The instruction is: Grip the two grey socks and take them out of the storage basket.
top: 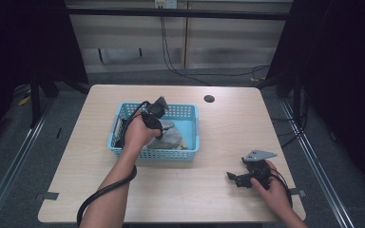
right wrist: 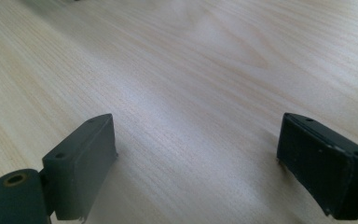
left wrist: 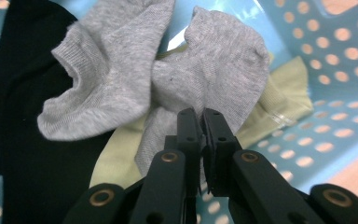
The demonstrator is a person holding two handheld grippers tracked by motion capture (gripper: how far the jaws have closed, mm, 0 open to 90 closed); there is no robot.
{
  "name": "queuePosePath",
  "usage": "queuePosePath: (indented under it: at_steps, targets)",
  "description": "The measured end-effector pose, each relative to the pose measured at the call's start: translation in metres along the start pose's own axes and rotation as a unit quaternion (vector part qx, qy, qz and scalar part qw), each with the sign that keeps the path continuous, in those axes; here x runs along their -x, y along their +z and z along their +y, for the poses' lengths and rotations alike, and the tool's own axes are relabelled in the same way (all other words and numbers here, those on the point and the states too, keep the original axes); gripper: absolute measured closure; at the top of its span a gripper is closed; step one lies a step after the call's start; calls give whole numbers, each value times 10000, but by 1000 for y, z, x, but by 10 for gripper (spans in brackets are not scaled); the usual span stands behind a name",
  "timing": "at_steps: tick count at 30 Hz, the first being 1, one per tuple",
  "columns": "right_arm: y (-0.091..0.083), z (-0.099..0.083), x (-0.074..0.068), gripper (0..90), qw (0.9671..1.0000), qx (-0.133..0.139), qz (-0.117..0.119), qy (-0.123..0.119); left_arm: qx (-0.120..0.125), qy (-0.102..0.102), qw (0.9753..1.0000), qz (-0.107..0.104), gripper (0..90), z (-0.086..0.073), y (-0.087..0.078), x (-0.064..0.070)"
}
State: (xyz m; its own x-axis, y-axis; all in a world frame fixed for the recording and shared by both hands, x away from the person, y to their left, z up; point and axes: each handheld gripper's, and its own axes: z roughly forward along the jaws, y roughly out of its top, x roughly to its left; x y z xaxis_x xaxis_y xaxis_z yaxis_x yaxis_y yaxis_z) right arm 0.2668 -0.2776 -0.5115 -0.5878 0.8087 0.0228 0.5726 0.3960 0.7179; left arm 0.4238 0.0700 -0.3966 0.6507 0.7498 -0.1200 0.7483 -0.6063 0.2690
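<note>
A light blue perforated basket (top: 171, 155) stands on the wooden table, left of centre. It holds a grey sock (left wrist: 168, 79), a black cloth (left wrist: 18, 121) and a pale yellow-green cloth (left wrist: 282, 100). My left gripper (left wrist: 201, 115) reaches down into the basket (left wrist: 335, 70), shut on a fold of the grey sock. In the high view the left gripper (top: 159, 124) sits over the grey sock (top: 172, 137), the hand hiding its jaws. My right gripper (top: 233, 179) rests low over the table at the front right, open. Bare wood lies between its jaws in the right gripper view (right wrist: 196, 135).
A dark round hole (top: 209, 99) is set in the table (top: 195, 190) behind the basket. A black cable (top: 100, 194) trails from the left gripper along the forearm. Dark curtains and metal floor rails flank the table.
</note>
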Motion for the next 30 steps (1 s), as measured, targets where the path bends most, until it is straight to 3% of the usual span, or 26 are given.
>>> queuePosePath:
  at_steps: [7, 11, 30]
  targets:
    - [0, 0, 0, 110, 10000, 2, -5, 19, -17, 83, 9999, -115, 865, -1, -19, -1]
    - [0, 0, 0, 110, 10000, 2, -4, 19, 14, 18, 9998, -186, 865, -3, -25, -2]
    - [0, 0, 0, 110, 10000, 11, -8, 9, 333, -239, 9991, 129, 865, -15, -74, -29]
